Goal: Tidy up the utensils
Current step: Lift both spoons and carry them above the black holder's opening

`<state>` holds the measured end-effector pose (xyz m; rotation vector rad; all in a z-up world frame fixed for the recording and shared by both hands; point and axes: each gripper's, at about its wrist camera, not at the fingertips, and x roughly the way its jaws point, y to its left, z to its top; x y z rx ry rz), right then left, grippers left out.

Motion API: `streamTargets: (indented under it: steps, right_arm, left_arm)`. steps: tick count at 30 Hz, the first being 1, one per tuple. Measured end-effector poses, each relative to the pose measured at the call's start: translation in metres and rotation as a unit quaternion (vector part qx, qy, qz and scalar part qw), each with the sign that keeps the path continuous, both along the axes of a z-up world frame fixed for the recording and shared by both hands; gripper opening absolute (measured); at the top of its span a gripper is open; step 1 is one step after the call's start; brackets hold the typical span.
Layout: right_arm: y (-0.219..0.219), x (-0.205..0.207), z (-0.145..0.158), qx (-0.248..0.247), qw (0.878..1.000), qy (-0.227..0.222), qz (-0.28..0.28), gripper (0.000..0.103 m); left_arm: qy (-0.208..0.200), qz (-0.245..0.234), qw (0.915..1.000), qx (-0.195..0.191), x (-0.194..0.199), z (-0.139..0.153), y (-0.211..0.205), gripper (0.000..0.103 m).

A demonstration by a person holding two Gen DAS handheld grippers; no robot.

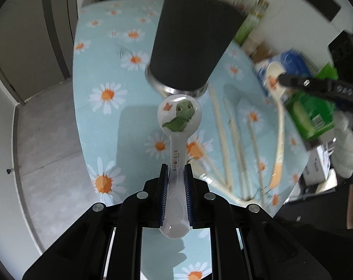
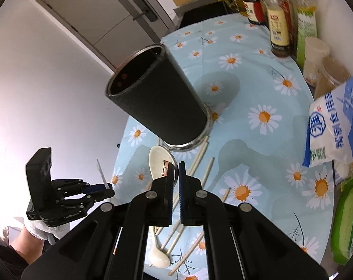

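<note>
Left gripper [image 1: 176, 177] has its pads clamped on the dinosaur spoon's [image 1: 179, 119] handle, lifted over the daisy tablecloth [image 1: 101, 58] beside the black utensil holder [image 1: 192, 44]. Right gripper [image 2: 175, 170] is closed, holding nothing, over loose chopsticks [image 2: 201, 155].

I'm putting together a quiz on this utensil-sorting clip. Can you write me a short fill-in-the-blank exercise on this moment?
1. The left tool grips a clear spoon printed with a green ____.
2. The black utensil holder stands on a tablecloth patterned with ____.
3. The right tool holds ____.
4. Loose wooden ____ lie on the table near the white spoon.

Missing words: dinosaur; daisies; nothing; chopsticks
</note>
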<state>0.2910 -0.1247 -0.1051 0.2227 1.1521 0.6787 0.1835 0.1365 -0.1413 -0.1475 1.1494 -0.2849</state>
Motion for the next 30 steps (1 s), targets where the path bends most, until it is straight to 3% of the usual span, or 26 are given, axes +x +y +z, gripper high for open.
streamTargets:
  steps: [8,15,25,30]
  right_arm:
    - [0.013,0.0,0.037,0.011,0.998,-0.062,0.016,0.005]
    - [0.017,0.005,0.082,0.01,0.988,-0.152,-0.002,0.005]
    - [0.03,0.026,0.136,-0.013,0.969,-0.244,-0.033,0.005]
    - [0.039,0.043,0.148,-0.028,0.965,-0.257,-0.04,0.005]
  left_arm:
    - [-0.09,0.016,0.9954,-0.029,-0.005,0.054,-0.007,0.013]
    - [-0.185,0.012,0.982,-0.036,0.012,0.097,-0.021,0.013]
    - [-0.251,0.007,0.9662,-0.058,0.056,0.131,-0.028,0.013]
    - [-0.276,0.008,0.9589,-0.064,0.079,0.146,-0.026,0.013]
